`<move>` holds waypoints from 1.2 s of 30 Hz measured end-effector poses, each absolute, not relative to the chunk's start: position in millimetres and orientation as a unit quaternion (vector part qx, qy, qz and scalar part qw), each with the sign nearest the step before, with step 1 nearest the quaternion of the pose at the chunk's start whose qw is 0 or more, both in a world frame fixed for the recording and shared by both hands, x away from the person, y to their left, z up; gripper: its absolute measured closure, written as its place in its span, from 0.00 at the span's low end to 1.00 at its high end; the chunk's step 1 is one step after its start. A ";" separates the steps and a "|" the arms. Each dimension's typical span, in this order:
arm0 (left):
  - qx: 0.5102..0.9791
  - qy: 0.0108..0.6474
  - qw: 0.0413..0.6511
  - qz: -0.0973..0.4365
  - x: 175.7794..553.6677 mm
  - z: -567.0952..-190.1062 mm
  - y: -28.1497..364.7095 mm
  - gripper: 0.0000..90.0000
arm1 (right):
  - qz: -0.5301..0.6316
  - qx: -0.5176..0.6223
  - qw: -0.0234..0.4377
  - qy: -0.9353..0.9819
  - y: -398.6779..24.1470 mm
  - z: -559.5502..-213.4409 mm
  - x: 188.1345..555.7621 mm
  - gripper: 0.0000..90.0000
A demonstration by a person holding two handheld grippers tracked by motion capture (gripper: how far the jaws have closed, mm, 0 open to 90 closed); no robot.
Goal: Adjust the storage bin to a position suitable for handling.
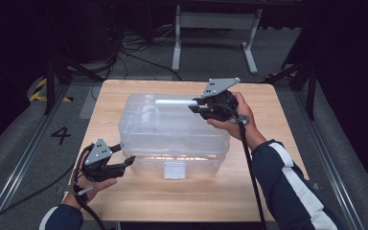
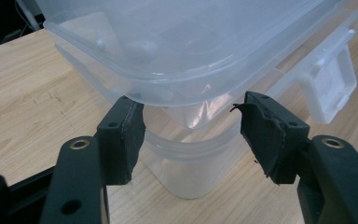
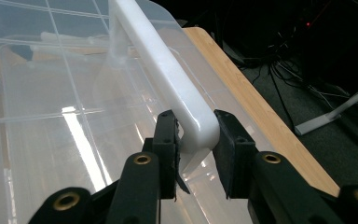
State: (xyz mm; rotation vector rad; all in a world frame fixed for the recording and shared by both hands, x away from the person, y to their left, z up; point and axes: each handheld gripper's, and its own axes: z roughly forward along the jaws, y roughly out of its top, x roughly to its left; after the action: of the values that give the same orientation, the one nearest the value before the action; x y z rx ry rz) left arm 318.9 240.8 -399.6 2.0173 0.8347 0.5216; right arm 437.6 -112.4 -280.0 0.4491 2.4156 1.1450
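- Right gripper view: the right gripper (image 3: 195, 140) clamps the white plastic bar handle (image 3: 168, 77) atop the clear plastic lidded storage box (image 3: 51, 116).
- The left gripper (image 2: 191, 135) seemingly pinches the box's corner, contact unclear.

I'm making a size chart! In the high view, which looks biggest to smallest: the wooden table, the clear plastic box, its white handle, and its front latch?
1. Light wooden table
2. Clear plastic lidded storage box
3. White bar handle on the lid, partly hidden by the right gripper
4. Small square translucent front latch; shorter but broader, so nearly alike.
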 end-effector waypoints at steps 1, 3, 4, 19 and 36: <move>0.809 0.336 0.434 0.210 319.1 -399.4 240.7 0.45 | 0.413 0.162 0.214 0.871 -112.5 -280.0 437.6 0.80; 0.809 0.338 0.433 0.207 319.7 -398.7 241.4 0.45 | 0.412 0.161 0.216 0.870 -112.6 -280.0 437.3 0.77; 0.810 0.338 0.433 0.206 320.2 -398.5 242.1 0.45 | 0.412 0.163 0.218 0.869 -112.9 -279.7 436.8 0.74; 0.796 0.339 0.453 0.213 322.9 -388.3 243.5 0.46 | 0.450 0.180 0.258 0.836 -153.4 -274.7 413.8 0.52; 0.799 0.332 0.451 0.219 327.1 -380.5 240.8 0.44 | 0.486 0.236 0.280 0.793 -238.5 -297.0 387.5 0.48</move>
State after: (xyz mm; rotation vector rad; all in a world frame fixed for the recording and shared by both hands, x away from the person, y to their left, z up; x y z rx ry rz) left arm 327.1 240.8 -380.5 1.9740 0.8200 0.5418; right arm 387.5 -238.5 -297.0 0.6319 2.1269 1.3033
